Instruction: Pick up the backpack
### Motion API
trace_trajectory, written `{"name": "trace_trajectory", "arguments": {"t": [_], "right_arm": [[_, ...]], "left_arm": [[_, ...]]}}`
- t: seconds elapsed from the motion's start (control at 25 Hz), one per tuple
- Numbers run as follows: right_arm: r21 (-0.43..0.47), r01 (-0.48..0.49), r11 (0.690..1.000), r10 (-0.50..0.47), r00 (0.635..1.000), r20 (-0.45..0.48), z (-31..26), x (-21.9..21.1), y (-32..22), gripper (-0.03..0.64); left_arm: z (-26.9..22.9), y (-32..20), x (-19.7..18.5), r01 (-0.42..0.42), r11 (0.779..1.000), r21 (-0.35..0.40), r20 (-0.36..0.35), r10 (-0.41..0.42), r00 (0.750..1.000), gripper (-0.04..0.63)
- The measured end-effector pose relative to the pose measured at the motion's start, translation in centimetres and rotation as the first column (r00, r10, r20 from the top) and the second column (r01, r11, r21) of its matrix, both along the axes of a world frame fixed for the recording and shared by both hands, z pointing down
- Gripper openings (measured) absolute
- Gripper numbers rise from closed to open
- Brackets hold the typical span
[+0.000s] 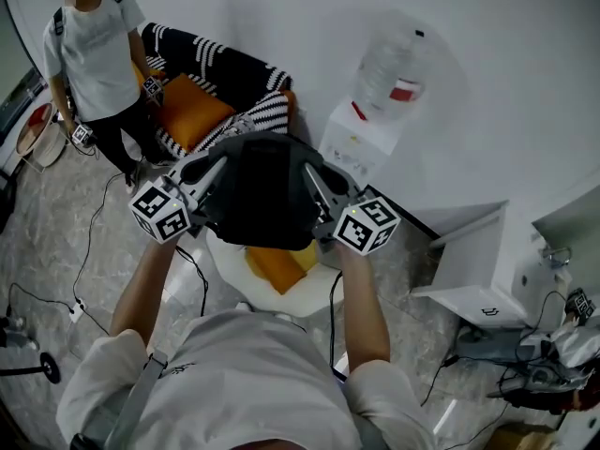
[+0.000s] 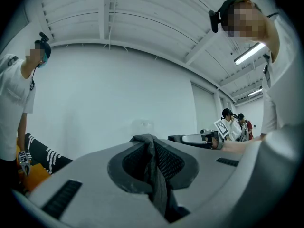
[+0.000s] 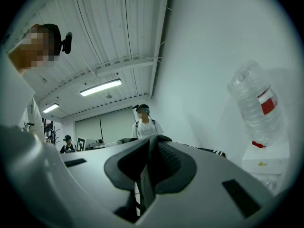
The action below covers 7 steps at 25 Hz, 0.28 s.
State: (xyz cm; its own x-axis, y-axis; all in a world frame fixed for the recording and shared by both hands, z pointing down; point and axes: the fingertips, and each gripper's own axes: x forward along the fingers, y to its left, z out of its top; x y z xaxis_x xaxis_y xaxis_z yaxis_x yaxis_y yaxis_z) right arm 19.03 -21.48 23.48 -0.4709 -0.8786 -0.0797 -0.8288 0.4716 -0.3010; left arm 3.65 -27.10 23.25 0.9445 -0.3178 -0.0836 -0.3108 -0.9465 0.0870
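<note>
In the head view the black backpack [image 1: 267, 190] hangs in the air between my two grippers, above a white seat. My left gripper [image 1: 214, 169] is shut on a fold of its dark fabric at the left side. In the left gripper view that grey-black fabric [image 2: 154, 167] is pinched between the pads. My right gripper [image 1: 315, 178] is shut on the bag's right side. The right gripper view shows a dark strip of the backpack's fabric [image 3: 148, 170] clamped between its jaws. Both grippers point level, towards each other.
Under the bag stands a white seat with an orange cushion [image 1: 281, 268]. Behind are a striped sofa [image 1: 239, 73] with an orange pillow and a water dispenser [image 1: 361, 143] carrying a bottle [image 1: 394, 64]. Another person [image 1: 94, 54] stands at the far left. Cables [image 1: 84, 251] run over the floor.
</note>
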Motion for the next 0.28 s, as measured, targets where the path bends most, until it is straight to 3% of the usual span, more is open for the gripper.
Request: {"name": "trace_trajectory", "arguments": {"t": [0.28], "right_arm": [[-0.004,0.004,1.000,-0.004,1.000,-0.002,0.17,-0.06,-0.05,0.041]], "left_arm": [[0.07,0.03,-0.11,-0.001,1.000,-0.003,-0.001,0.001,1.000,0.032]]}}
